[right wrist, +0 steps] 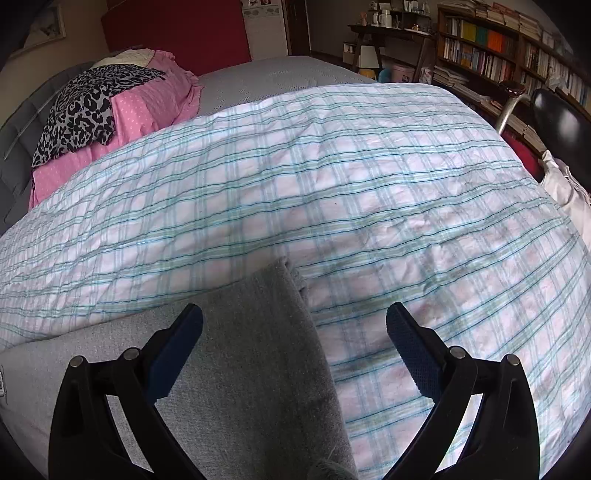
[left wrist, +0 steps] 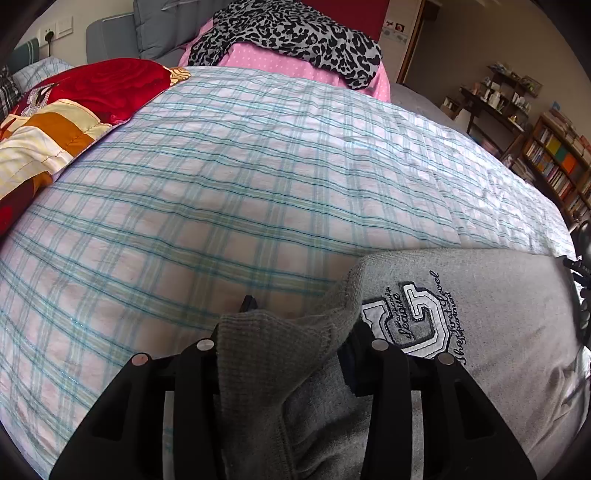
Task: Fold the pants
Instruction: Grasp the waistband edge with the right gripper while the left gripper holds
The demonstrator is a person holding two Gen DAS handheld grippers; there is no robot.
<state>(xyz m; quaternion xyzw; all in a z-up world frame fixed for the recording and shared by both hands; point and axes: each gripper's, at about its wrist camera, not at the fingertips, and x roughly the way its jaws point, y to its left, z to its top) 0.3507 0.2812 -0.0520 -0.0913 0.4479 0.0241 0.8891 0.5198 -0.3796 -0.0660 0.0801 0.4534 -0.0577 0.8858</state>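
Observation:
Grey sweatpants [left wrist: 509,306] with an embroidered white letter patch [left wrist: 413,321] lie at the near edge of a plaid bedspread [left wrist: 258,166]. My left gripper [left wrist: 295,321] is shut on a bunched ribbed hem of the pants, and the cloth drapes over its right finger. In the right wrist view the same grey pants [right wrist: 251,354] lie flat, a folded corner pointing away from me. My right gripper [right wrist: 295,317] hangs open and wide just above that part. Its left finger is over the cloth, its right finger over the bare bedspread [right wrist: 369,184].
A red and striped quilt [left wrist: 74,103] lies at the bed's left. A leopard-print cloth [left wrist: 295,33] rests on a pink cover [right wrist: 147,103] at the far end. Bookshelves [right wrist: 480,48] and a black chair [right wrist: 561,114] stand to the right of the bed.

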